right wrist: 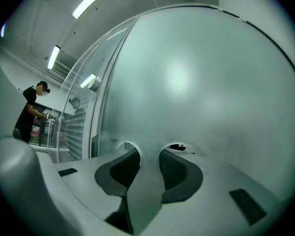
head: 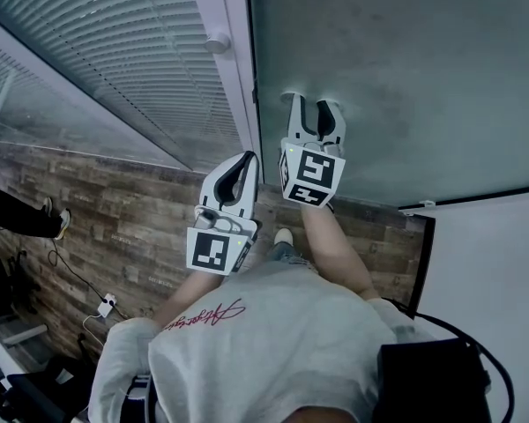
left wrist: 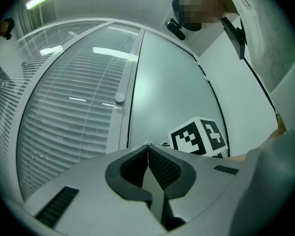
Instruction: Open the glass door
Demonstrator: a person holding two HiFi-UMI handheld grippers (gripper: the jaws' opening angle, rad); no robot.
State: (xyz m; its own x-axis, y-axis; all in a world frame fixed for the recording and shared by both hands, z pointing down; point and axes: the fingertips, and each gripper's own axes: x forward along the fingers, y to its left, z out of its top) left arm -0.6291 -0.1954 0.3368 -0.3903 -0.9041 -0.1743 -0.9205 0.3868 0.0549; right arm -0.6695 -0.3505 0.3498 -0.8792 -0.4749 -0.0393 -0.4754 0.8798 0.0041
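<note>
Facing the glass door (head: 406, 69) with jaws parted and empty, tips at the glass, the right gripper (head: 316, 104) should push flat and steadily, while the left gripper (head: 245, 159) just behind it is closed on nothing.

Wood-plank floor (head: 115, 210) meets slatted blinds (head: 115, 51); strip lights (right wrist: 91, 1) glow overhead.

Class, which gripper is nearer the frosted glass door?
Right. The right gripper, open, is up against the frosted glass door, touching or nearly so; the left gripper, shut, sits farther back, aimed at the door's left edge.
</note>
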